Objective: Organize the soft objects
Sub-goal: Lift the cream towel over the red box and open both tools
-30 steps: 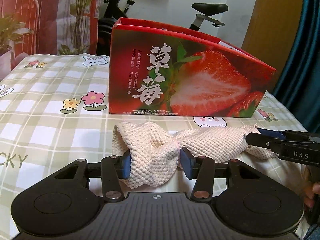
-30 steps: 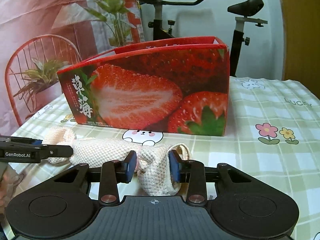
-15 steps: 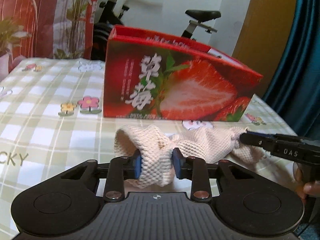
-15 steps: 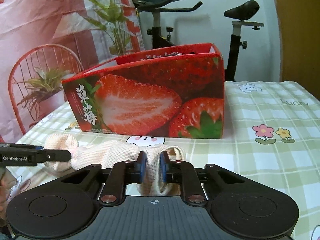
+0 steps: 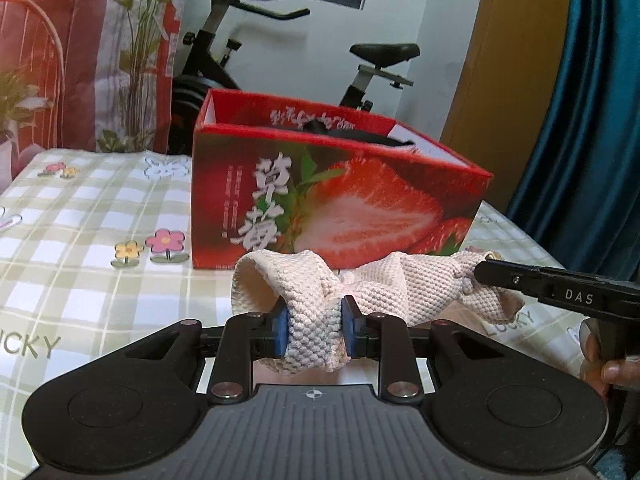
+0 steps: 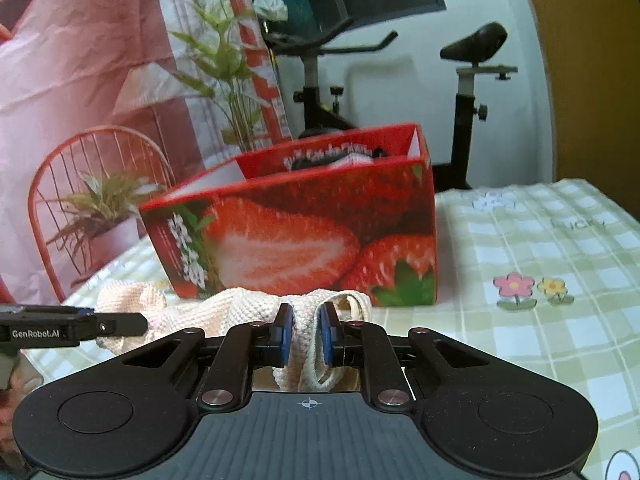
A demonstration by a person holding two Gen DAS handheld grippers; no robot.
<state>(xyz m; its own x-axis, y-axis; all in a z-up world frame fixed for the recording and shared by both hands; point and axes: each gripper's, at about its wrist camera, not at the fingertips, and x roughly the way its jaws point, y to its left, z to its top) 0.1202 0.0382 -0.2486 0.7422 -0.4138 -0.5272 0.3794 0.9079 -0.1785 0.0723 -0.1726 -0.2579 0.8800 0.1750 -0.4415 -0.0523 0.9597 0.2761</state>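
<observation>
A cream knitted cloth [image 5: 404, 288] hangs stretched between my two grippers, lifted above the table in front of the red strawberry box [image 5: 360, 208]. My left gripper [image 5: 314, 330] is shut on its left end. My right gripper [image 6: 306, 334] is shut on its other end [image 6: 240, 312], and its black finger shows at the right of the left wrist view [image 5: 560, 288]. The box [image 6: 320, 240] is open at the top, with dark and light items partly visible inside [image 6: 340, 158].
The table carries a green checked cloth with flowers [image 5: 80, 240]. An exercise bike [image 5: 360, 64] stands behind the box. A red wire chair with plants [image 6: 100, 200] stands to the left. A blue curtain [image 5: 580, 120] hangs at the right.
Both grippers closed on the cloth ends and rose with it. The cloth left the table, and the box's open top came into view.
</observation>
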